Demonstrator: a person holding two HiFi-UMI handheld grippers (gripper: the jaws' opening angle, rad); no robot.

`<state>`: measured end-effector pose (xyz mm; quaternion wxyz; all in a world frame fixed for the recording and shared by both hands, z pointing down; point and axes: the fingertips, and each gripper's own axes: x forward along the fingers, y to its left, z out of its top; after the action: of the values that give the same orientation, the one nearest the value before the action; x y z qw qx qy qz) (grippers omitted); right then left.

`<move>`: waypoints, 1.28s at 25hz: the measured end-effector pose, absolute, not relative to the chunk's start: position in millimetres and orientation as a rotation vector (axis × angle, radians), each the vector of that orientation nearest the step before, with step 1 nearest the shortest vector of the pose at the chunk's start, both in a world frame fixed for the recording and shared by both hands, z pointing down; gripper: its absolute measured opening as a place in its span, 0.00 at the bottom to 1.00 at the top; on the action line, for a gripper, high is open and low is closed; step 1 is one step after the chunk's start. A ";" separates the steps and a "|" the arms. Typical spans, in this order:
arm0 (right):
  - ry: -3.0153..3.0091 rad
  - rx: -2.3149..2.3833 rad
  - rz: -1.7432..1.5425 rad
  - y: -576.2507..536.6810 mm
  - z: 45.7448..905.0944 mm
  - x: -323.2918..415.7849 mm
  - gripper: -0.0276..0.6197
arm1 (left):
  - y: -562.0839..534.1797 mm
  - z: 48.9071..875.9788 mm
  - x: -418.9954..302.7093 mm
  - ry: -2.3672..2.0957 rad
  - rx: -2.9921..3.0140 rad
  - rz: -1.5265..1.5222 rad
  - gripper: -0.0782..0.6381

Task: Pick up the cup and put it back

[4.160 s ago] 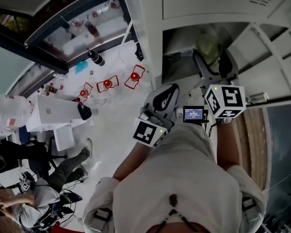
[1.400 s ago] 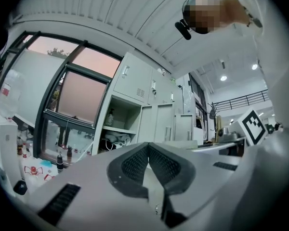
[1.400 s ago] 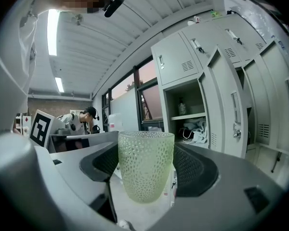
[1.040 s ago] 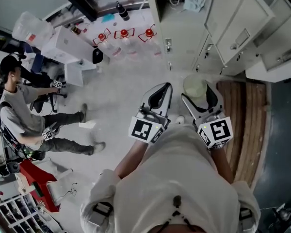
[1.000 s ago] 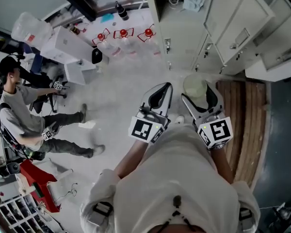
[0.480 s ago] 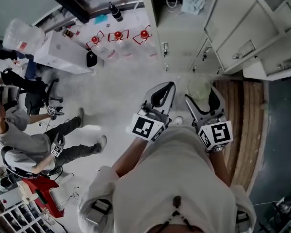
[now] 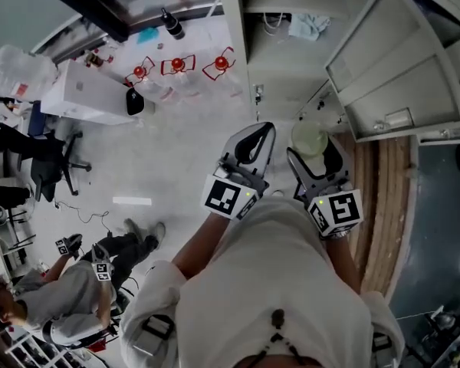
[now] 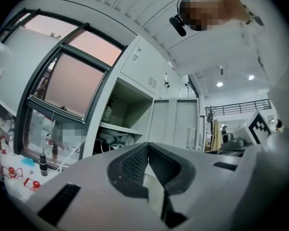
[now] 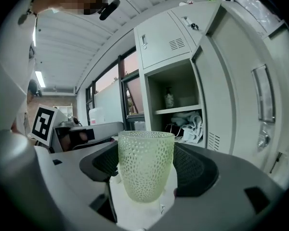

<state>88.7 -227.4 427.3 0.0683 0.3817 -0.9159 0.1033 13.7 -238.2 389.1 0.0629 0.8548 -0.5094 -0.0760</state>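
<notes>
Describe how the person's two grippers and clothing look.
Both the left gripper and right gripper are pale grey plastic, with dark textured pads lining curved jaws. Each carries a white cube printed with black square markers. The person wears a pale top.

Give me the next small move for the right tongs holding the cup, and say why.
Probably ease the right tongs forward toward the open cabinet, keeping the cup upright. These tongs are shut on the green dimpled cup, which is held in the air short of the cabinet's shelf, so it cannot be set down yet. The left tongs are shut and empty.
</notes>
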 end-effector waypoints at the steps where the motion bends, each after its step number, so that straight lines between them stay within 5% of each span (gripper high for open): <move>1: -2.758 1.154 0.309 -235.8 426.9 84.3 0.57 | -244.9 387.7 10.4 -1.535 2.584 -0.235 0.12; 32: -2.617 1.522 0.211 -504.9 484.7 -7.7 0.57 | -358.5 374.9 -102.4 -1.342 2.712 -0.194 0.12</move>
<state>-7.7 -504.9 484.7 0.0534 0.5006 -0.8612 0.0694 -102.4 -358.5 374.9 0.0548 0.8931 -0.4420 -0.0638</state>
